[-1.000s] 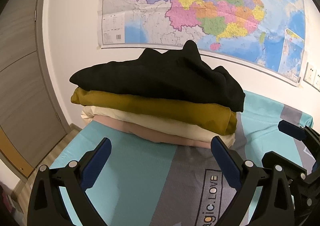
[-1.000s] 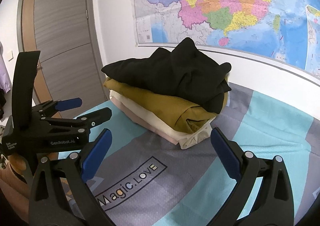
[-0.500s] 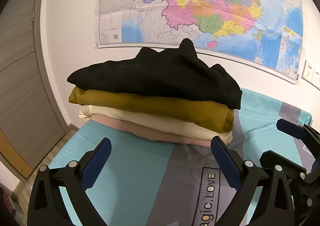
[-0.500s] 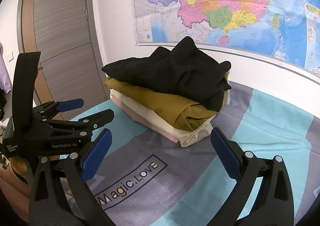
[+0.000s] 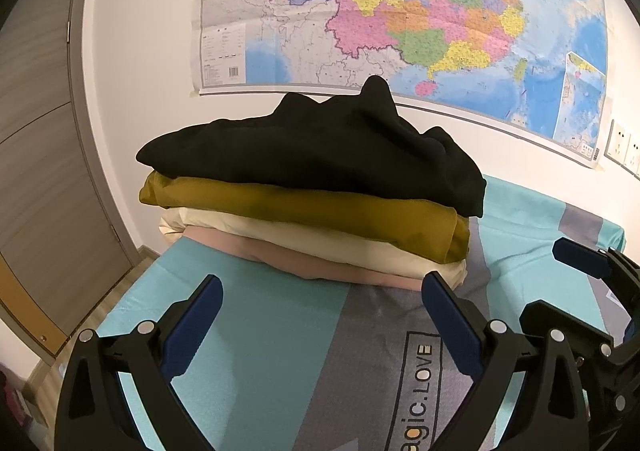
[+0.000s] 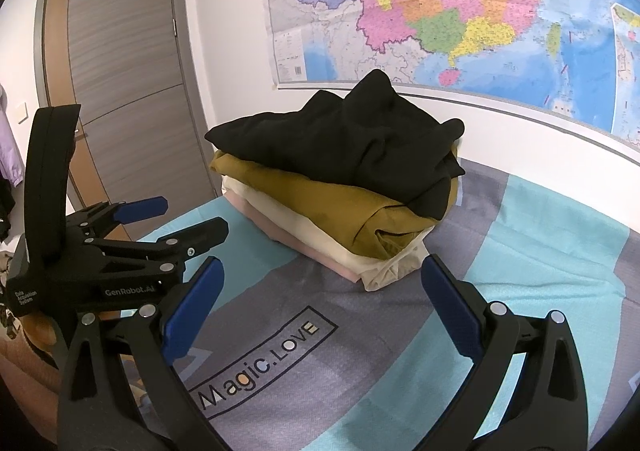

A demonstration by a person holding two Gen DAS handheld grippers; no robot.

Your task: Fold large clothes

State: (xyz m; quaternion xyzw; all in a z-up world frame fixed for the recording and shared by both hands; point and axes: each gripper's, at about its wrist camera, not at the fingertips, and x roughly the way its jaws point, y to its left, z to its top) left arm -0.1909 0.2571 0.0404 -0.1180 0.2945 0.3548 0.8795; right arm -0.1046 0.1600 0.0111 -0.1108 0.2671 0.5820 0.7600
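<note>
1. The stack of folded clothes (image 5: 312, 211) lies on the bed (image 5: 280, 331), against the wall just under the wall map (image 5: 400, 11). I take the stack as the landmark for everything else.

2. The stack has four layers: a black garment (image 5: 320, 147) on top, a mustard one (image 5: 304, 207) beneath it, then a cream one (image 5: 320, 239), and a pale pink one (image 5: 312, 263) at the bottom. The lower three lie flat with their folded edges facing the grippers, probably so the pile stays square and stable. The black garment is lumpier, with a peak at its back, and it overhangs the mustard layer on the right side; it looks less neatly set.

3. The left gripper (image 5: 320, 315) hovers in front of the stack, over the bare bedcover, its jaws wide apart and holding nothing.

4. The right gripper (image 6: 320, 291) also sits in front of the stack, toward its right corner, with jaws spread wide and empty. The left gripper shows in this view, left of the stack.

5. Both grippers are near the stack but touch no cloth. With all visible garments already piled, the folding seems finished or between items; no unfolded garment shows in either view.

6. The printed "Magic.LOVE" label (image 6: 260, 363) on the bedcover lies in front of the stack, under the grippers.
</note>
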